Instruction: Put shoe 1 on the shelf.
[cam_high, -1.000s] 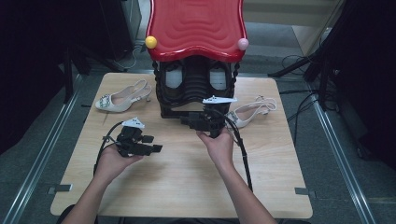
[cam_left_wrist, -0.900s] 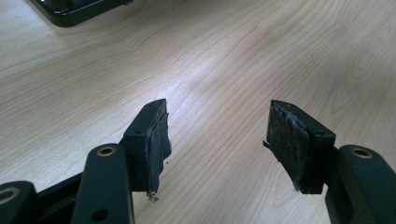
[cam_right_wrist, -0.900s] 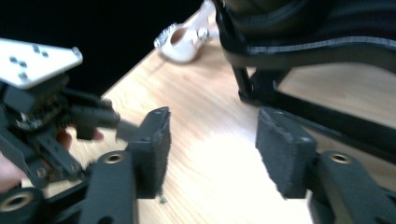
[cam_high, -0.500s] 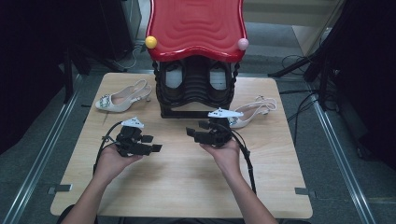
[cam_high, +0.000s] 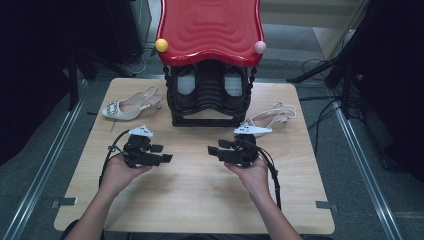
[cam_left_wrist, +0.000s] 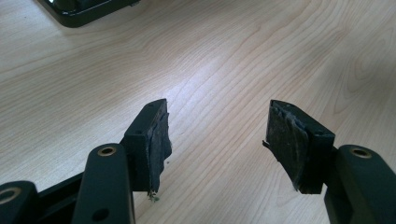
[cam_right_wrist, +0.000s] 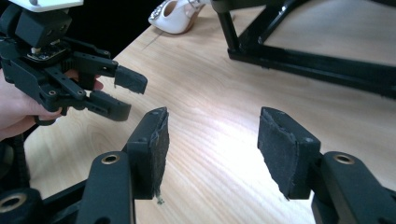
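Shoe rack (cam_high: 209, 95) at 12 o'clock on table (cam_high: 200, 200); left hand-held gripper (cam_high: 162, 154) and right hand-held gripper (cam_high: 214, 150) face each other, both wide open, empty, right jaws just narrowed slightly.

Dim surroundings; soft glare on the table (cam_right_wrist: 224, 135); sharp focus.

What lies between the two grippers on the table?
Only bare wooden tabletop. In the high view the left gripper and right gripper point at each other across an open stretch of wood, and the right gripper view shows the same.
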